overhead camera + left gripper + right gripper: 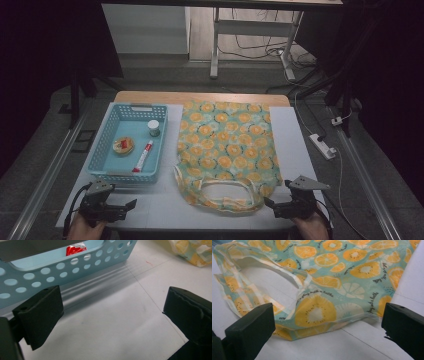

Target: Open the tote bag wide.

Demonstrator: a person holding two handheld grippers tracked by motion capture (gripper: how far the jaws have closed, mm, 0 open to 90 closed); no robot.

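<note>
A tote bag (227, 145) printed with orange slices lies flat on the white table, its handles (222, 192) toward the front edge. In the right gripper view the bag (329, 282) spreads just beyond the jaws. My right gripper (270, 204) is open near the bag's front right corner, apart from it. A light blue perforated basket (111, 131) at the left holds a red-and-white tube (142, 156), a small white-capped jar (153, 128) and a round snack packet (123, 145). My left gripper (131, 205) is open in front of the basket (50, 272), holding nothing.
The white table surface (165, 207) runs between the two grippers. A power strip (322, 145) with cables lies on the floor to the right. Desk legs (215, 45) stand behind the table. Dark curtains hang on both sides.
</note>
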